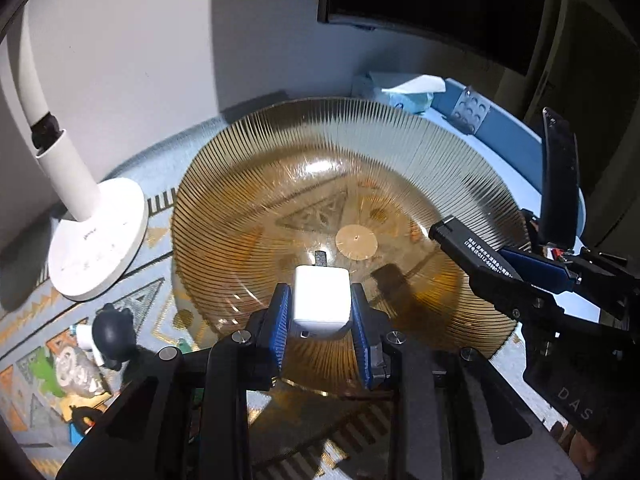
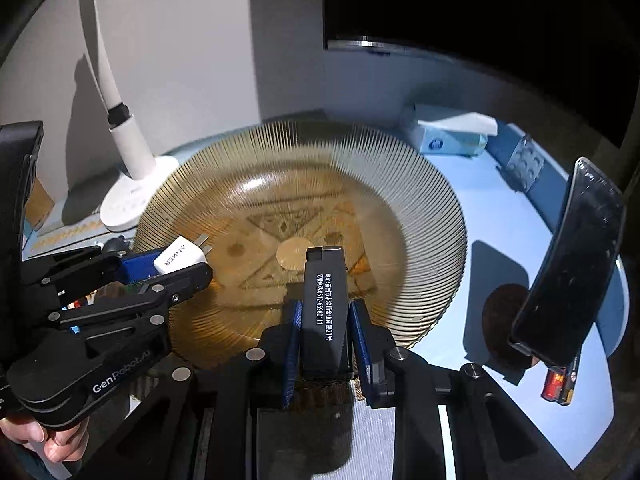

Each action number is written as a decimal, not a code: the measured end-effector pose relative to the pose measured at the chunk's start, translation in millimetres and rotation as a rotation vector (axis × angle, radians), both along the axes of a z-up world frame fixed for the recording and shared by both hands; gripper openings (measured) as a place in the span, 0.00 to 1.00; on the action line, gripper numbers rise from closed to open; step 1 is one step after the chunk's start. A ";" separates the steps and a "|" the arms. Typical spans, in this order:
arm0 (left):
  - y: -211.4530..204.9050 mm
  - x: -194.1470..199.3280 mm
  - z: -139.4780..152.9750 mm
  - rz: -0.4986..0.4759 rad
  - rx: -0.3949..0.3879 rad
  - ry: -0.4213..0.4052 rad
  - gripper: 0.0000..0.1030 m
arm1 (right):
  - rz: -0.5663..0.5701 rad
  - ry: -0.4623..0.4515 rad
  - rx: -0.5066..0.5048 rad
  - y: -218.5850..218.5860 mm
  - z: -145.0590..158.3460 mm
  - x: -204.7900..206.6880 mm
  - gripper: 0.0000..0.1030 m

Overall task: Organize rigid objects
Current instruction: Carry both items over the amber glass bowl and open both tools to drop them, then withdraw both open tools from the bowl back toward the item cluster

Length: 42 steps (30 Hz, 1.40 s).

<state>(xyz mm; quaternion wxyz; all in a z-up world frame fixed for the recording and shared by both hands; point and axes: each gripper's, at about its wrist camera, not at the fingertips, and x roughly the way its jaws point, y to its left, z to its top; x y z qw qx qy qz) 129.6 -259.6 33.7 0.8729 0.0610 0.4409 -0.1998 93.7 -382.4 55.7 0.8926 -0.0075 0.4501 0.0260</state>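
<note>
Your left gripper clamps the white cube-shaped plug charger — your right gripper clamps the black rectangular printed box — both over the amber ribbed glass plate's six o'clock rim.

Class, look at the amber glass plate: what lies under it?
Through the plate a patterned cloth shows: triangles and a round disc. Near the bottom edge, both tongs and what they hold cover that part.
</note>
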 end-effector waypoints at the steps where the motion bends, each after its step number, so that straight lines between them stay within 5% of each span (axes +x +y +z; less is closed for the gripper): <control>1: -1.6 0.4 -0.4 -0.001 0.006 -0.005 0.25 | 0.000 0.016 0.001 -0.4 -3.6 2.4 0.23; 9: -14.1 7.7 -6.7 -0.035 0.019 0.031 0.25 | -0.008 0.048 -0.005 3.3 -10.8 5.7 0.23; 14: 3.7 4.3 12.2 -0.019 -0.065 0.021 0.62 | -0.062 0.015 0.036 -9.8 3.2 -2.6 0.46; 18: 46.3 -24.0 57.7 0.019 -0.154 -0.096 0.67 | -0.093 -0.109 0.094 -23.9 33.6 -26.1 0.53; 30: 191.6 -158.8 155.9 0.337 -0.124 -0.443 0.67 | 0.125 -0.305 0.244 53.2 102.0 -94.5 0.64; 32: 214.0 -175.2 157.5 0.393 -0.120 -0.455 0.67 | 0.169 -0.315 0.260 71.2 105.0 -103.6 0.78; 42: 285.0 -205.4 90.3 0.576 -0.091 -0.359 0.67 | 0.314 -0.196 0.300 141.7 62.4 -115.7 0.78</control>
